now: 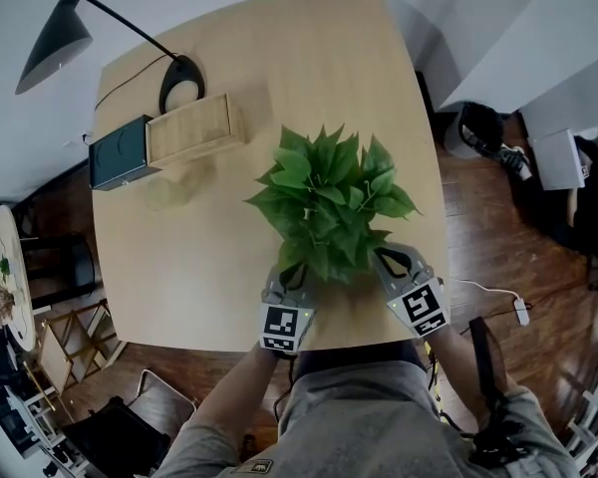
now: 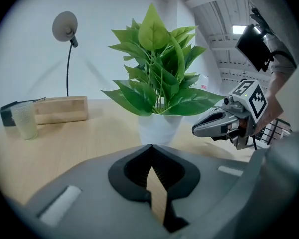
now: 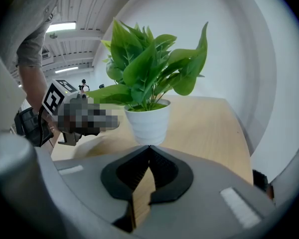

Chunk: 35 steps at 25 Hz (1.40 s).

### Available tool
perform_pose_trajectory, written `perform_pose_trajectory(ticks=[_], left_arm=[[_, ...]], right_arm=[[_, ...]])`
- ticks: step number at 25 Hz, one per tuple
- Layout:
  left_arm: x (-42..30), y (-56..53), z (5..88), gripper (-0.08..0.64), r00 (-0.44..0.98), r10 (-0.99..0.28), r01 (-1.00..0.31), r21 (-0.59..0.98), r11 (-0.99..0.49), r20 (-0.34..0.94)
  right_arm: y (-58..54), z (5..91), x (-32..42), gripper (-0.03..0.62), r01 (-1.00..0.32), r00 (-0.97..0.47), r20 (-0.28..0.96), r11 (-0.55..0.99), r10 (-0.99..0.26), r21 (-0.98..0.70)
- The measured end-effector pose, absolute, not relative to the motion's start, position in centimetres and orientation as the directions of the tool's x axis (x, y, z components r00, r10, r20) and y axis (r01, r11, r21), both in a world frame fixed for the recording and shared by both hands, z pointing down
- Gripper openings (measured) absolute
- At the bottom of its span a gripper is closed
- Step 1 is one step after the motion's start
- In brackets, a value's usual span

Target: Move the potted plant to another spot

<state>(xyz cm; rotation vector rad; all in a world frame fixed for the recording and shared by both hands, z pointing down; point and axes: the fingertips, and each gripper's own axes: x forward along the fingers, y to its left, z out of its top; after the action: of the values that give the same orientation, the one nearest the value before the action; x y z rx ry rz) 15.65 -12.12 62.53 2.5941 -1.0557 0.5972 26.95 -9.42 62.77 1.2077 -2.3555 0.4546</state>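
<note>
My left fingers were clenched shut on nothing, and my right fingers were the same. The potted plant stood upright on the bench, straight ahead of both tips and between the two. Its white pot was just beyond my right fingers and near my left, with leaves spreading above both. Neither pair seemed to touch it. With both about equally close, I judged the lift would need them pressing in from opposite sides.
</note>
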Motion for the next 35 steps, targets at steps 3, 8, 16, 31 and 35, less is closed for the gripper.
perform_pose_trajectory(ticks=[3,8,16,31,35], left_arm=[[15.9,-12.4,62.5,0.025,0.658,-0.589,-0.693,0.071,-0.718,0.469],[16.5,-12.8,62.7,0.129,0.689,-0.55,-0.643,0.047,-0.765,0.472],[17.9,-13.8,63.0,0.292,0.749,-0.469,-0.533,0.004,-0.846,0.469],[20.1,-15.7,63.8,0.382,0.798,-0.336,-0.344,-0.079,-0.935,0.499],[20.4,-15.7,63.9,0.382,0.804,-0.299,-0.29,-0.1,-0.952,0.513]], right_arm=[[-9.6,62.9,26.7,0.021,-0.806,-0.532,0.536,0.586,-0.655,-0.083],[-10.4,63.1,26.2,0.177,-0.772,-0.559,0.542,0.632,-0.628,-0.065],[-12.5,63.3,25.3,0.324,-0.702,-0.593,0.544,0.712,-0.594,0.012],[-15.0,63.9,23.7,0.387,-0.566,-0.646,0.576,0.821,-0.5,0.078],[-15.1,64.1,23.6,0.387,-0.524,-0.655,0.591,0.847,-0.471,0.093]])
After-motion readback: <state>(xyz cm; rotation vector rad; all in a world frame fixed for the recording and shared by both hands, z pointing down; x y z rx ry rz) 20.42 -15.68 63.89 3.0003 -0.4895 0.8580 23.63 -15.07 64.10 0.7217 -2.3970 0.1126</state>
